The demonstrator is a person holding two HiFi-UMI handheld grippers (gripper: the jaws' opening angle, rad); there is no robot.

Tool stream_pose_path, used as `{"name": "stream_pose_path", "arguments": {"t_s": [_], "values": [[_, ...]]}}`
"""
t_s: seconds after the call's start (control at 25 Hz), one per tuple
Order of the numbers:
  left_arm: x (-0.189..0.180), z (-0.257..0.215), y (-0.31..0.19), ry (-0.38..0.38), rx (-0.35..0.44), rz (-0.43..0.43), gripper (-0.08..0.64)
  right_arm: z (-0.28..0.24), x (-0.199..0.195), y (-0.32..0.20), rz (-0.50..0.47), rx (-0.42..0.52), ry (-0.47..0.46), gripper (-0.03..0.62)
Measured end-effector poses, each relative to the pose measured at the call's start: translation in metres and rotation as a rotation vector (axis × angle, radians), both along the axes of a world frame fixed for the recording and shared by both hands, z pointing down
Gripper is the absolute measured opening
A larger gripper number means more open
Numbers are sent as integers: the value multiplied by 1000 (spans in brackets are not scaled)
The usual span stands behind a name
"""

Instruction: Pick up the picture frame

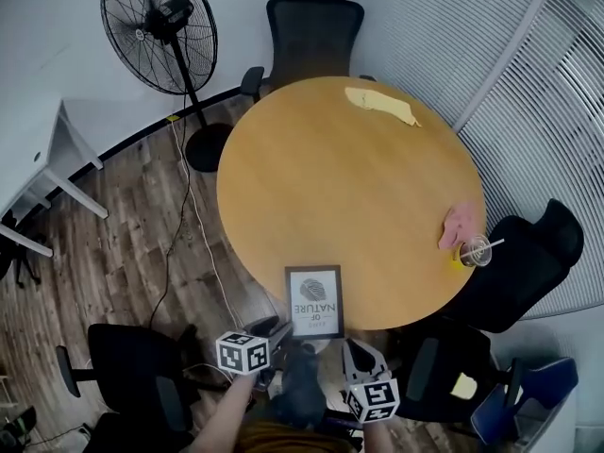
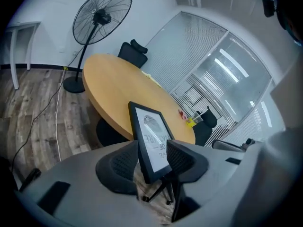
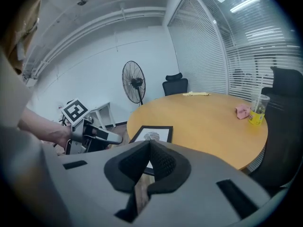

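Note:
The picture frame (image 1: 314, 300) is black with a white print and lies flat at the near edge of the round wooden table (image 1: 359, 177), overhanging it a little. My left gripper (image 1: 274, 333) sits just below and left of it. In the left gripper view the jaws (image 2: 151, 160) stand wide open, and the near end of the frame (image 2: 150, 136) reaches into the gap without the pads pressing on it. My right gripper (image 1: 357, 355) hangs below the frame's right corner. Its pads (image 3: 149, 150) meet with nothing between them, and the frame (image 3: 152, 135) lies just beyond.
On the table's right rim stand a plastic cup with a straw (image 1: 475, 251) and a pink cloth (image 1: 460, 223); a yellowish cloth (image 1: 380, 105) lies at the far side. Black office chairs (image 1: 314, 26) ring the table. A floor fan (image 1: 160, 26) and its cable are at the left.

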State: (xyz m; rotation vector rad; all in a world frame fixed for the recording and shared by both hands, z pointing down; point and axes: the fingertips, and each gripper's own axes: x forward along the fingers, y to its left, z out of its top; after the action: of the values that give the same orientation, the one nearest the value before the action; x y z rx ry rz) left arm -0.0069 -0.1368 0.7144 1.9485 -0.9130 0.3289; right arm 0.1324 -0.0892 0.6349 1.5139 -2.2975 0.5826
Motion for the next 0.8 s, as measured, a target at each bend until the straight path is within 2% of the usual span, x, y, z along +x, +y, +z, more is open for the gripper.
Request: {"name": "stream_pose_path", "arguments": {"t_s": [0.2, 0.32, 0.44, 0.68, 0.8], "values": [[4, 27, 3, 8, -115, 5, 207, 18, 7, -4, 4, -48, -9, 12], [8, 37, 4, 44, -170, 7, 207, 25, 7, -10, 3, -67, -24, 12], [17, 43, 3, 96, -212, 16, 213, 30, 8, -18, -4, -75, -25, 12], [36, 51, 5, 138, -277, 64, 219, 39, 15, -28, -14, -99, -25, 12], [39, 55, 2, 166, -297, 65, 191, 42, 14, -34, -24, -109, -33, 12]]}}
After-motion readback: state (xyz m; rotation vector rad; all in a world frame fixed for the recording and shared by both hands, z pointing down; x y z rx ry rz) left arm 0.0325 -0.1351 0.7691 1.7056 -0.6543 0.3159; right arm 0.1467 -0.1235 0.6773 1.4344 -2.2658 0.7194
